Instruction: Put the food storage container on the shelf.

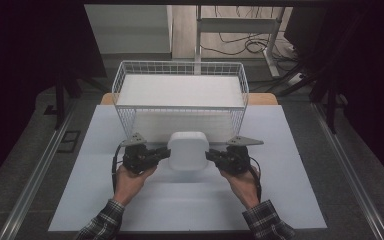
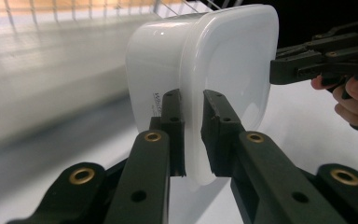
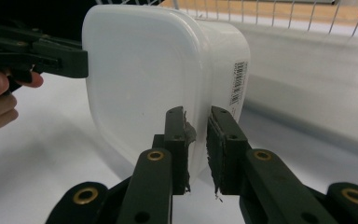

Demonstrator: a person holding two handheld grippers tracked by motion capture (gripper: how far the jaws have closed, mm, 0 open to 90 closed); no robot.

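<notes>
A white lidded plastic container (image 1: 189, 150) is held between the two grippers just near of the white wire basket (image 1: 180, 70), over the pale counter (image 1: 290, 200). The left gripper (image 1: 166, 153) has its jaws nearly closed on the projecting rim at the container's left side, and the right gripper (image 1: 210, 155) pinches the rim at the right side in the same way; in both gripper views the thin lip sits between the black pads with only a narrow gap left either side. Pinching the rim rather than the smooth, rounded body makes sense, since the walls are too wide and slippery for the jaws to span. Taking it from opposite sides keeps it level and stops it swinging. It seems to be lifted slightly off the counter, though contact with the surface cannot be ruled out. Its place right before the basket's near wall suggests it is meant to go over the rim and onto the white liner inside.
</notes>
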